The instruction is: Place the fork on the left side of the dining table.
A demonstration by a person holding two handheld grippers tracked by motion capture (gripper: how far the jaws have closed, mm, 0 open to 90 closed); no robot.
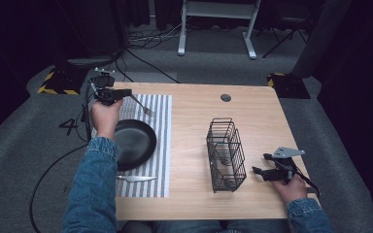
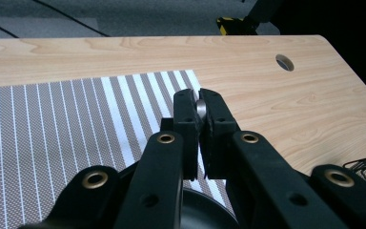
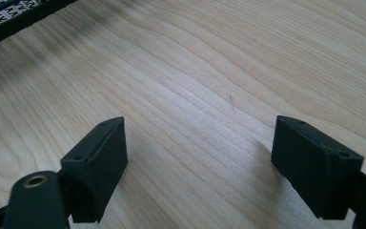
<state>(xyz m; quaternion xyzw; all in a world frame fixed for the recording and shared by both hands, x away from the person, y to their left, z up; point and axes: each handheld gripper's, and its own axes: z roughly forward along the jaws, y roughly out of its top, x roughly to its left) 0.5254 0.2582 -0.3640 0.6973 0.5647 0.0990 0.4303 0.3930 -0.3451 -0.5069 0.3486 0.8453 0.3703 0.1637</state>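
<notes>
Fork (image 1: 143,106) placement is the step in hand, and by my reading the place setting is about half laid: a black plate (image 1: 135,141) sits on the striped mat (image 1: 162,145), a knife (image 1: 137,178) lies on the mat at the plate's near edge, and the fork is not yet down. You hold it in your left gripper (image 1: 123,95), clamped tight on the handle end, its tines sticking out to the right over the mat's far part, beyond the plate. In the left gripper view a sliver of bright metal (image 2: 201,109) shows between the closed pads. What is left, I judge, is to lower the fork onto the mat beside the plate and let go; the wire basket (image 1: 226,155) near the table's middle seems to hold something more, though I cannot tell what. Your left forearm reaches far forward along the table's left edge. Your right hand (image 1: 288,187) rests near the table's right front corner, its gripper (image 1: 257,163) spread wide and empty, pointing toward the basket.
</notes>
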